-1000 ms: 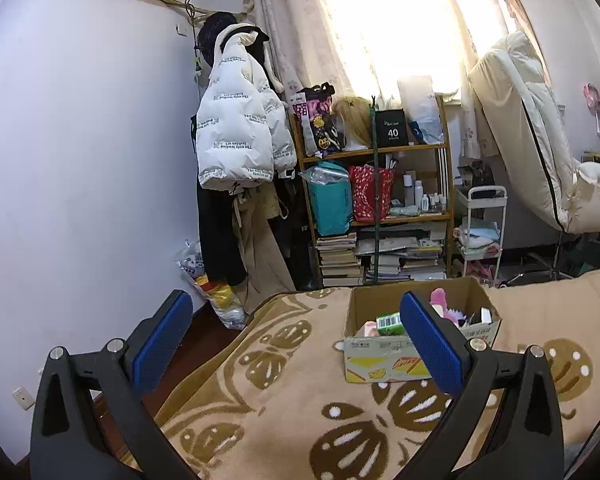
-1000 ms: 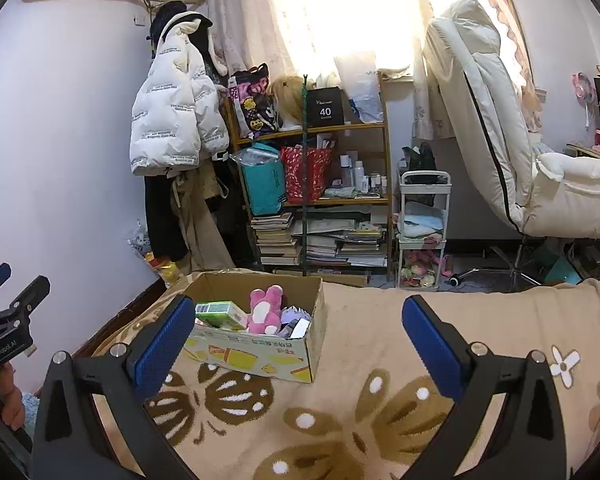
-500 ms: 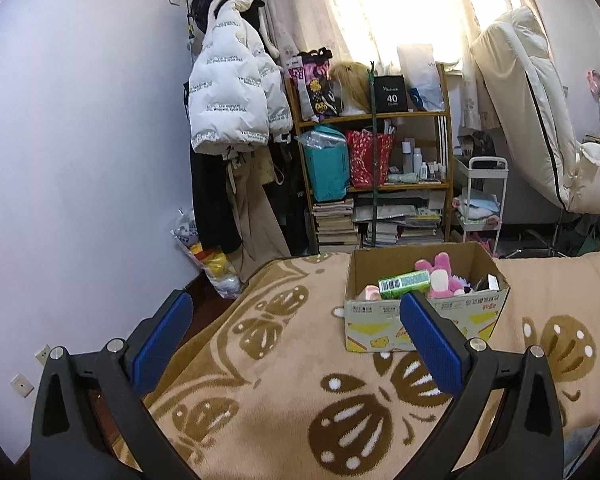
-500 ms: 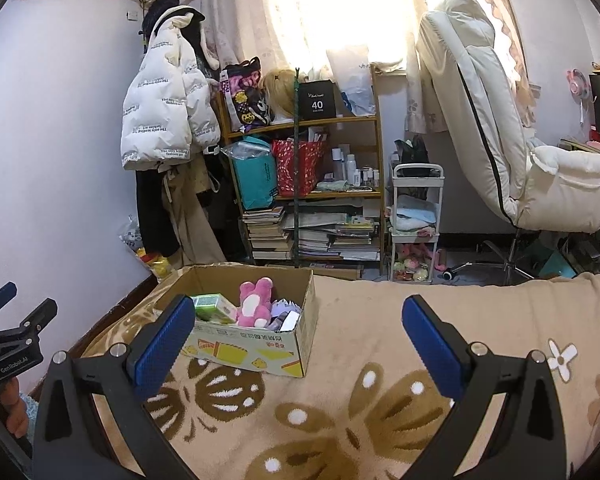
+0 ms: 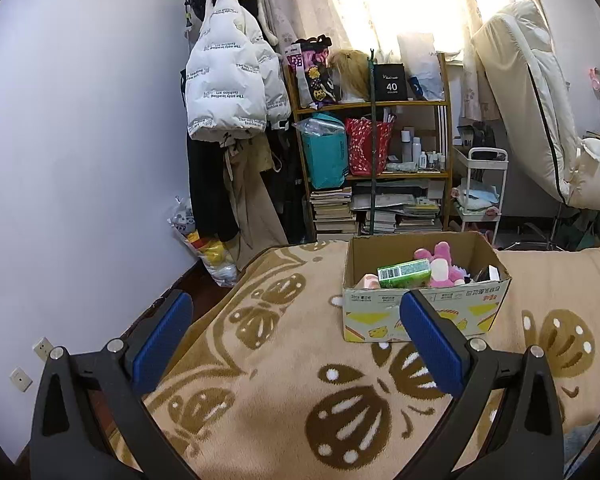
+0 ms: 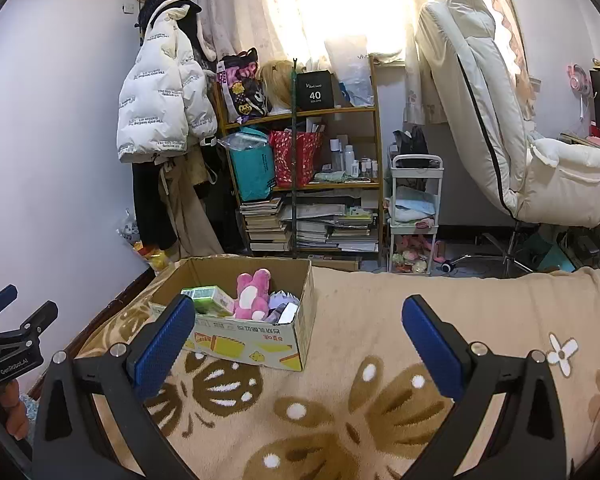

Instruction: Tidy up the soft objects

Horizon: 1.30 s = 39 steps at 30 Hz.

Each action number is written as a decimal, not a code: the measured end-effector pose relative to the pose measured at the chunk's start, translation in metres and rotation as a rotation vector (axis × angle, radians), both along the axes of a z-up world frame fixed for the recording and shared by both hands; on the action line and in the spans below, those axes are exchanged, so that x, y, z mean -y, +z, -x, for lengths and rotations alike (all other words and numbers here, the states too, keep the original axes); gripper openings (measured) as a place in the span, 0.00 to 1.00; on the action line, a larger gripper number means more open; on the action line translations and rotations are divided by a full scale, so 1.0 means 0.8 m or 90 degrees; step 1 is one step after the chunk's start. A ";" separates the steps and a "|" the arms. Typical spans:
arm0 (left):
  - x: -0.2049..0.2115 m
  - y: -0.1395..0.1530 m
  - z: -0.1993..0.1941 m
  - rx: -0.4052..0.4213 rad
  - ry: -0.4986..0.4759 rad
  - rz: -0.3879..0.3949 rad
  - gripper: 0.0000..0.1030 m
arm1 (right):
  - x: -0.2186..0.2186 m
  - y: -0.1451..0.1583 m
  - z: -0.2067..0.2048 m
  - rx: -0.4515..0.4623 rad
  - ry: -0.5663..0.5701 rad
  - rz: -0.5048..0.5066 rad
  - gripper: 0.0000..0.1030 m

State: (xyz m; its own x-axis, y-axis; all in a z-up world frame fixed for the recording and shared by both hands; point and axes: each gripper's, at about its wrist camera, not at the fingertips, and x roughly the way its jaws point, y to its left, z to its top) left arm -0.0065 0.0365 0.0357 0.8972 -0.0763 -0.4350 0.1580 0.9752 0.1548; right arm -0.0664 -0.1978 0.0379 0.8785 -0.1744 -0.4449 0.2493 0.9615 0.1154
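A cardboard box (image 5: 424, 314) (image 6: 252, 338) sits on a beige blanket with brown butterfly patterns (image 5: 300, 380) (image 6: 380, 360). Inside it lie a pink plush toy (image 5: 440, 266) (image 6: 252, 294), a green pack (image 5: 404, 274) (image 6: 210, 298) and other small items. My left gripper (image 5: 296, 332) is open and empty, in front of the box and to its left. My right gripper (image 6: 298, 334) is open and empty, in front of the box's right corner. The left gripper also shows at the left edge of the right wrist view (image 6: 8, 340).
Behind the bed stand a cluttered wooden shelf (image 5: 372, 168) (image 6: 304, 176), a white puffer jacket on a hook (image 5: 232, 92), a small white cart (image 6: 414, 208) and a cream recliner chair (image 6: 512, 132). The bed's left edge drops to the floor (image 5: 204, 276).
Both views have tilted downward and moved slightly toward the box, so more of its contents show. Both grippers have stayed open and empty.
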 end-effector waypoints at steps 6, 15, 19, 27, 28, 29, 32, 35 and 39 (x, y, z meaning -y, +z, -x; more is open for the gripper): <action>0.000 -0.001 -0.001 0.000 0.000 -0.002 0.99 | -0.001 0.000 0.000 0.000 -0.001 -0.001 1.00; 0.000 -0.003 0.002 0.006 -0.001 -0.008 0.99 | 0.001 -0.001 0.000 -0.001 0.000 0.000 1.00; 0.002 -0.003 0.002 0.005 -0.001 -0.013 0.99 | 0.001 0.000 0.000 -0.001 -0.001 0.000 1.00; 0.003 -0.004 0.001 0.008 0.009 -0.021 0.99 | 0.005 -0.007 0.001 -0.006 -0.005 -0.003 1.00; 0.003 -0.004 0.001 0.007 0.008 -0.021 0.99 | 0.006 -0.007 0.001 -0.006 -0.004 -0.002 1.00; 0.004 -0.004 0.001 0.006 0.007 -0.021 0.99 | 0.007 -0.008 0.002 -0.006 -0.005 -0.003 1.00; 0.005 -0.005 0.001 0.005 0.005 -0.023 0.99 | 0.008 -0.008 0.001 -0.006 -0.004 -0.003 1.00; 0.005 -0.005 0.001 0.004 0.004 -0.022 0.99 | 0.010 -0.009 0.002 -0.006 -0.005 -0.003 1.00; 0.006 -0.005 0.000 0.003 0.004 -0.023 0.99 | 0.011 -0.008 0.002 -0.007 -0.004 -0.001 1.00</action>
State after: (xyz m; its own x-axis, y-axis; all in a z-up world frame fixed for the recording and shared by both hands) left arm -0.0067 0.0320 0.0319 0.8998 -0.0553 -0.4327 0.1511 0.9700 0.1902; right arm -0.0679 -0.2069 0.0314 0.8728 -0.1784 -0.4542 0.2559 0.9598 0.1149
